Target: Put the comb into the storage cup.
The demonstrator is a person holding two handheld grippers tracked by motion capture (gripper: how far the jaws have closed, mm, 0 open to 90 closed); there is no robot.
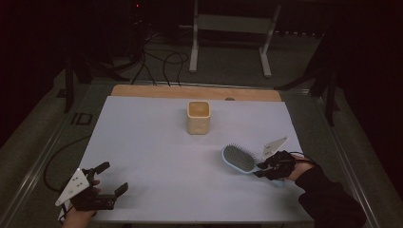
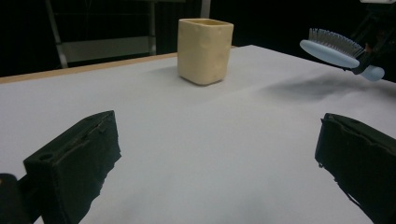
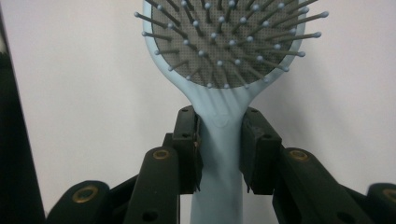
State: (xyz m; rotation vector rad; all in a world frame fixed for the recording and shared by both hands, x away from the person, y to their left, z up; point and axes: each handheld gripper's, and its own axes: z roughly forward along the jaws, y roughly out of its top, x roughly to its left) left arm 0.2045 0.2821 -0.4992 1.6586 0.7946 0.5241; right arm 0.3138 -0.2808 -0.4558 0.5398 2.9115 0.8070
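Observation:
A light blue hairbrush (image 1: pixel 238 158) with a grey bristle pad is held bristles-up above the white sheet at the right. My right gripper (image 1: pixel 264 169) is shut on its handle (image 3: pixel 219 144), both black pads pressing the neck just below the head. From the left gripper view the hairbrush (image 2: pixel 332 48) hangs clear of the table, casting a shadow. A cream square cup (image 1: pixel 198 117) stands upright at the middle back; the cup (image 2: pixel 204 44) is open-topped. My left gripper (image 1: pixel 112 179) rests at the near left corner, open, with nothing between its jaws.
A white sheet (image 1: pixel 157 156) covers the wooden table (image 1: pixel 142 90), whose bare strip shows at the back edge. Beyond it are dark floor, loose cables (image 1: pixel 161 59) and a white metal frame (image 1: pixel 231 28).

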